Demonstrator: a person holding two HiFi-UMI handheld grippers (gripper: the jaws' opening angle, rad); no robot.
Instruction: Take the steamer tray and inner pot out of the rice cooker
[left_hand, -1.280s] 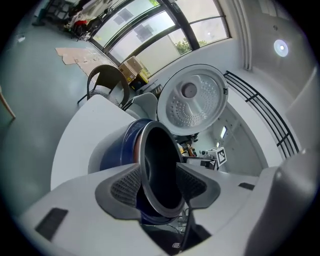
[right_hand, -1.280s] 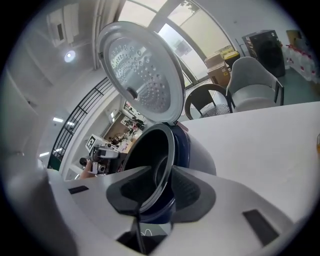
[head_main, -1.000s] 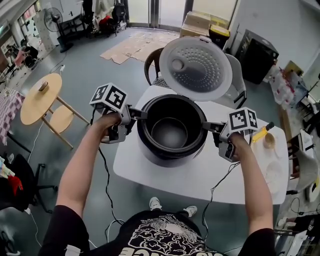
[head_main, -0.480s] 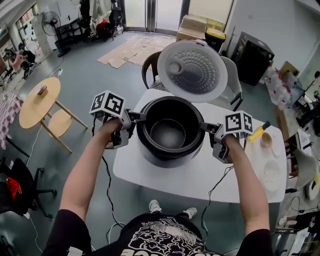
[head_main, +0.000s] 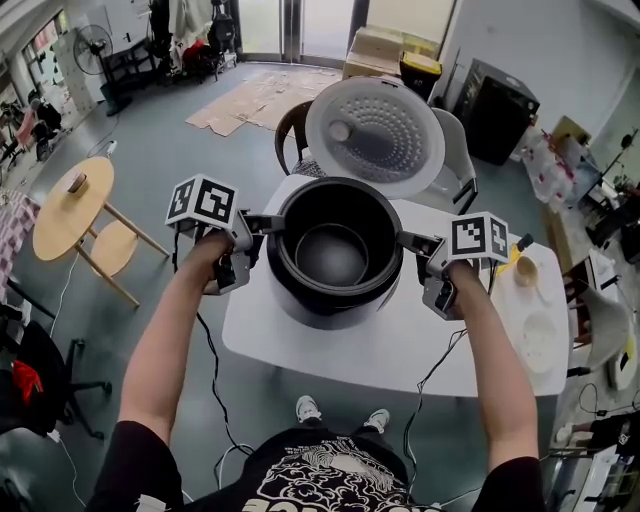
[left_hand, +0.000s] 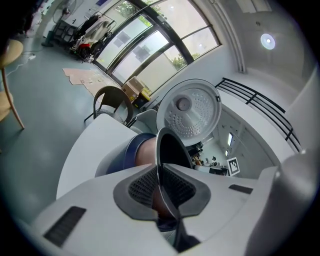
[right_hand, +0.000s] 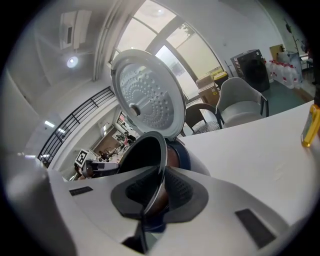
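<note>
The black inner pot (head_main: 330, 255) sits in the open rice cooker (head_main: 320, 308) on the white table (head_main: 400, 352). Its coppery outer wall shows above the blue cooker body in both gripper views. My left gripper (head_main: 262, 222) is shut on the pot's left rim, and my right gripper (head_main: 408, 240) is shut on the right rim. In the left gripper view the thin rim (left_hand: 161, 150) runs between the pads (left_hand: 142, 187). The right gripper view shows the same rim (right_hand: 161, 155) pinched between its pads (right_hand: 182, 192). The pot looks empty. The lid (head_main: 375, 135) stands open behind it.
A grey chair (head_main: 458, 150) stands behind the table. At the table's right end lie a yellow-handled tool (head_main: 508, 262), a small wooden bowl (head_main: 527, 272) and a white round dish (head_main: 540, 340). A round wooden side table (head_main: 70, 205) stands on the floor at the left.
Both grippers keep their hold on the pot's rim. The pot and grippers sit slightly higher and further left in the head view, and the gripper cubes have tilted a little.
</note>
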